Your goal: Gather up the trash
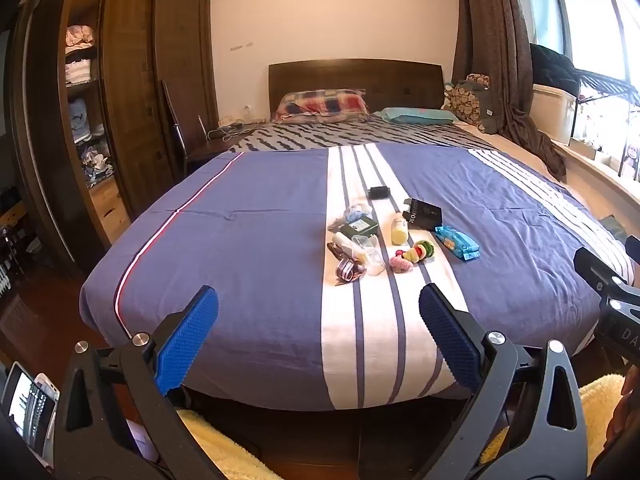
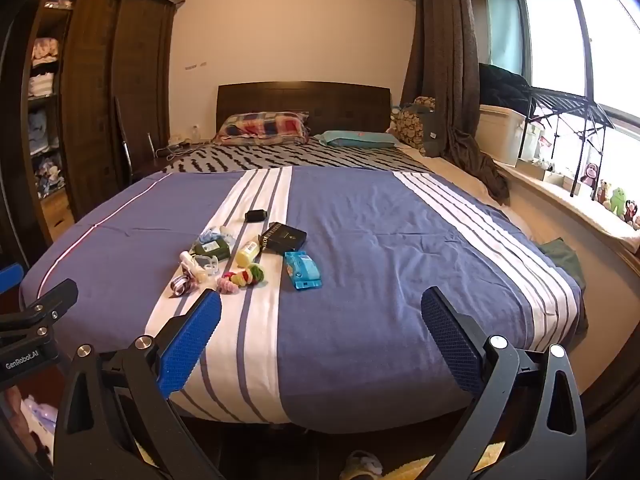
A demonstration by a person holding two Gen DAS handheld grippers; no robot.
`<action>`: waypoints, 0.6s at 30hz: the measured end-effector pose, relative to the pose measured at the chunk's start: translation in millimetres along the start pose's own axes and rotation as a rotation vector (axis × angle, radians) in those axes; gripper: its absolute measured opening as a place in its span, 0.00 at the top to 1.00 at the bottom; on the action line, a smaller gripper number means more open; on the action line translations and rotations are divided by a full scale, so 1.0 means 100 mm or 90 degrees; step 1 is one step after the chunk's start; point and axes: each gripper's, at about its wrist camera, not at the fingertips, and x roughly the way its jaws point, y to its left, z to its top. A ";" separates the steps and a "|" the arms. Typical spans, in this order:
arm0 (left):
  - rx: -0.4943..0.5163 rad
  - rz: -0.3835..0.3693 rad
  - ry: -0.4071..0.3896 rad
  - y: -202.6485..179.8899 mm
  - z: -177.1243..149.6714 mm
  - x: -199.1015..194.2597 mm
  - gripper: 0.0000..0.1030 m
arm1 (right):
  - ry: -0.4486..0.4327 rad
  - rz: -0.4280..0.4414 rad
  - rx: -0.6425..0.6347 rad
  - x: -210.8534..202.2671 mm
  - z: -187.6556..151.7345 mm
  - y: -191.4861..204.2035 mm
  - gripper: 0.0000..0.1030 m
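A cluster of small items lies on the white stripe of the blue bedspread (image 1: 248, 240). It holds a blue wet-wipe pack (image 1: 457, 243) (image 2: 302, 269), a black box (image 1: 423, 214) (image 2: 283, 237), a yellow bottle (image 1: 400, 231) (image 2: 247, 253), a green tin (image 1: 359, 227), a clear plastic cup (image 1: 372, 257), crumpled wrappers (image 1: 348, 270) and coloured hair ties (image 1: 416, 254) (image 2: 242, 278). My left gripper (image 1: 319, 300) is open and empty at the foot of the bed, short of the cluster. My right gripper (image 2: 321, 302) is open and empty, to the right of the cluster.
A wooden wardrobe (image 1: 120, 92) stands at the left. Pillows (image 1: 324, 105) lie by the headboard. A window ledge (image 2: 568, 196) with toys runs along the right. A yellow fluffy rug (image 1: 224, 452) lies on the floor below the bed's foot.
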 end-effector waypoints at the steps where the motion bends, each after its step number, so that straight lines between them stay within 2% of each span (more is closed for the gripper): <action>1: -0.001 0.000 0.000 0.00 0.00 0.00 0.08 | -0.001 0.003 0.006 0.01 0.00 0.00 0.03; 18: -0.009 -0.004 -0.004 0.01 0.00 0.01 0.08 | 0.002 0.012 0.010 0.02 -0.02 -0.03 0.03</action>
